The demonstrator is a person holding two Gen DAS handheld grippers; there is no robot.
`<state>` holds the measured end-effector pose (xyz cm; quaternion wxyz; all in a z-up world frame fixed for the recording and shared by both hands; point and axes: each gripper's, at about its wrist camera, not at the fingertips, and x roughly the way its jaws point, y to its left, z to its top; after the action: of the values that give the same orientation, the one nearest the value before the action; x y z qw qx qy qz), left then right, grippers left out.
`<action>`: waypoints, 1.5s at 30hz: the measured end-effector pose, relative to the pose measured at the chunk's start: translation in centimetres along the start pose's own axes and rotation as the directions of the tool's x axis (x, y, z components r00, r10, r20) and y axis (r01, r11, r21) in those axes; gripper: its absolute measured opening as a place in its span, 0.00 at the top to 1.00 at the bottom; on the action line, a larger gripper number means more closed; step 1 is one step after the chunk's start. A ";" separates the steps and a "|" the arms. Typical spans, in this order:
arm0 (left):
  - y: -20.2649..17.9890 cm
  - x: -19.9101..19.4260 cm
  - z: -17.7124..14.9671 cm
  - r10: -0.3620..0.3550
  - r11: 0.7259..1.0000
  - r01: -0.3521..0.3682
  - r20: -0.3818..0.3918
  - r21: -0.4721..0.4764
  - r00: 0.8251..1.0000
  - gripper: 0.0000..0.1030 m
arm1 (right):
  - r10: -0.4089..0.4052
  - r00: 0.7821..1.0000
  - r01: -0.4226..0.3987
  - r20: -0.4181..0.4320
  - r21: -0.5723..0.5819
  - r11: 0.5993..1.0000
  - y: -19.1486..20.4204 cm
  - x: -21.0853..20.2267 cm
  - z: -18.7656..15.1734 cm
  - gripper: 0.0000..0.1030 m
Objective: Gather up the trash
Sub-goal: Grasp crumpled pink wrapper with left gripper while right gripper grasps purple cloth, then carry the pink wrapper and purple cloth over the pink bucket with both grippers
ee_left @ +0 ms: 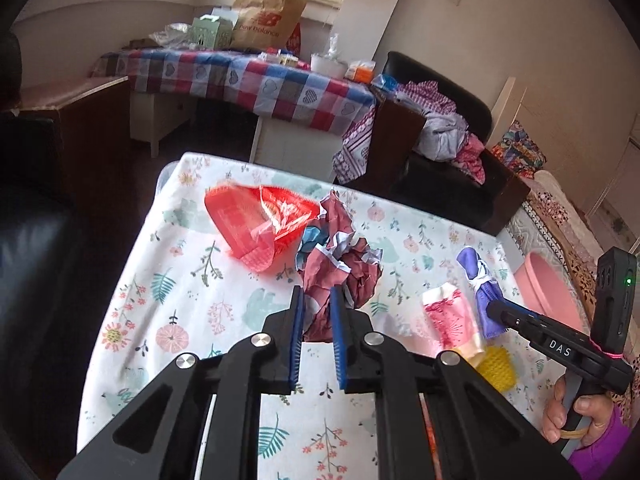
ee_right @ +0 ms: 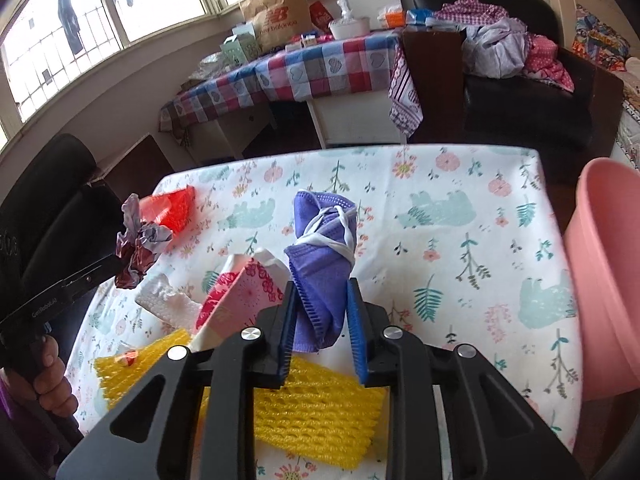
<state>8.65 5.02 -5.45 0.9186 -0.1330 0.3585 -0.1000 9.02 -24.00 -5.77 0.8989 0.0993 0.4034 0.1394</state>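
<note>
Left gripper [ee_left: 316, 300]: jaws clamped on the crumpled maroon paper [ee_left: 340, 260], held just above the desk [ee_left: 192, 300]; "GenRobot.AI" printed on its body in the right wrist view
Right gripper [ee_right: 322, 300]: jaws clamped on the rolled purple face mask [ee_right: 324, 240] bound by its white straps; "DAS" label on its side in the left wrist view
Remaining trash on desk: red plastic wrapper [ee_left: 256, 224]; pink floral carton [ee_right: 244, 292]; yellow foam net [ee_right: 316, 412]; white foam scrap [ee_right: 168, 296]
Pink bin [ee_right: 604, 272]: beside the desk's right edge
Background writing: "new balance" on brown paper bag [ee_right: 276, 12]
</note>
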 end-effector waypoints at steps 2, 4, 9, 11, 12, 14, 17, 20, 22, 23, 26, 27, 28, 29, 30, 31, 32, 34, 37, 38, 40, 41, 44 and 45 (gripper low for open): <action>-0.4 -1.0 0.2 -0.007 1.000 0.007 0.021 0.004 1.000 0.89 | 0.006 1.000 -0.006 0.020 0.004 1.000 -0.1 -1.1 0.0 0.76; -1.0 -2.1 0.4 -0.018 1.000 0.017 0.035 0.002 0.999 0.89 | 0.012 0.999 -0.012 0.035 0.001 1.000 0.1 -2.0 -0.2 0.76; -2.9 -4.1 0.1 -0.030 0.999 0.029 0.059 0.024 0.998 0.89 | 0.028 0.997 -0.026 0.069 -0.038 0.999 0.8 -4.0 -0.7 0.76; -3.7 -4.7 -0.2 -0.036 0.999 0.034 0.063 0.029 0.997 0.88 | 0.029 0.996 -0.024 0.081 -0.060 0.998 1.1 -4.6 -0.8 0.76; -3.9 -4.8 -0.3 -0.036 0.999 0.034 0.066 0.032 0.997 0.88 | 0.029 0.996 -0.024 0.084 -0.067 0.997 1.2 -4.8 -0.9 0.76; -4.7 -5.4 -0.5 -0.047 0.998 0.045 0.074 0.034 0.996 0.88 | 0.036 0.995 -0.030 0.092 -0.073 0.997 1.3 -5.3 -0.9 0.76; -5.9 -5.8 -0.5 -0.062 0.997 0.058 0.081 0.050 0.995 0.89 | 0.039 0.993 -0.031 0.110 -0.073 0.997 1.2 -6.0 -0.9 0.76; -7.2 -6.1 -0.3 -0.083 0.995 0.077 0.090 0.066 0.992 0.89 | 0.035 0.991 -0.026 0.132 -0.068 0.997 0.9 -6.9 -1.0 0.76; -8.1 -6.3 -0.1 -0.101 0.993 0.094 0.095 0.076 0.990 0.89 | 0.024 0.989 -0.015 0.147 -0.066 0.998 0.5 -7.5 -1.0 0.76; -8.6 -6.3 0.0 -0.110 0.991 0.102 0.097 0.081 0.989 0.89 | 0.020 0.988 -0.010 0.152 -0.065 0.998 0.3 -7.8 -1.0 0.76; -10.2 -6.1 0.3 -0.140 0.987 0.130 0.097 0.099 0.985 0.88 | -0.002 0.984 0.012 0.177 -0.053 0.999 -0.8 -8.8 -1.0 0.76; -10.8 -6.0 0.3 -0.150 0.984 0.139 0.097 0.107 0.984 0.88 | -0.011 0.983 0.019 0.184 -0.046 0.999 -1.2 -9.1 -1.0 0.76; -11.4 -5.9 0.4 -0.159 0.982 0.148 0.096 0.113 0.983 0.88 | -0.020 0.981 0.028 0.192 -0.037 0.999 -1.7 -9.5 -1.0 0.76; -12.0 -5.7 0.5 -0.171 0.980 0.160 0.094 0.119 0.981 0.88 | -0.034 0.979 0.039 0.202 -0.024 0.999 -2.3 -9.9 -0.9 0.76; -12.7 -5.5 0.5 -0.183 0.978 0.171 0.092 0.124 0.979 0.88 | -0.048 0.976 0.051 0.212 -0.008 0.999 -2.9 -10.3 -0.9 0.76; -13.1 -5.3 0.6 -0.191 0.976 0.179 0.091 0.126 0.977 0.89 | -0.062 0.973 0.062 0.222 0.006 0.998 -3.6 -10.9 -0.9 0.76; -13.8 -5.1 0.6 -0.206 0.972 0.193 0.089 0.132 0.975 0.88 | -0.074 0.970 0.072 0.231 0.016 0.997 -4.0 -11.3 -0.9 0.76; -15.0 -4.6 0.7 -0.226 0.966 0.213 0.084 0.144 0.970 0.88 | -0.105 0.962 0.098 0.251 0.039 0.994 -5.2 -12.2 -0.9 0.76; -17.0 -3.8 0.6 -0.260 0.955 0.247 0.066 0.164 0.963 0.88 | -0.163 0.948 0.144 0.275 0.088 0.986 -7.6 -13.9 -1.1 0.76; -17.6 -3.4 0.6 -0.269 0.951 0.256 0.059 0.172 0.961 0.88 | -0.178 0.944 0.156 0.278 0.100 0.983 -8.1 -14.2 -1.2 0.76; -19.0 -2.8 0.5 -0.290 0.942 0.278 0.042 0.186 0.956 0.88 | -0.216 0.933 0.184 0.287 0.135 0.974 -9.6 -15.2 -1.4 0.76; -19.7 -2.4 0.5 -0.301 0.937 0.289 0.034 0.194 0.953 0.89 | -0.231 0.929 0.194 0.290 0.150 0.969 -10.2 -15.6 -1.6 0.76; -21.8 -1.7 0.3 -0.334 0.920 0.322 0.018 0.221 0.942 0.89 | -0.276 0.915 0.225 0.294 0.196 0.955 -12.3 -16.8 -1.9 0.76; -22.5 -1.5 0.3 -0.345 0.914 0.333 0.013 0.229 0.938 0.88 | -0.285 0.912 0.231 0.294 0.205 0.951 -12.8 -17.0 -2.1 0.76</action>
<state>5.77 -15.77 2.82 0.9056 -0.0915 0.2918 -0.2939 -1.18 -41.53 1.05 0.9514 0.1409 0.2718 -0.0328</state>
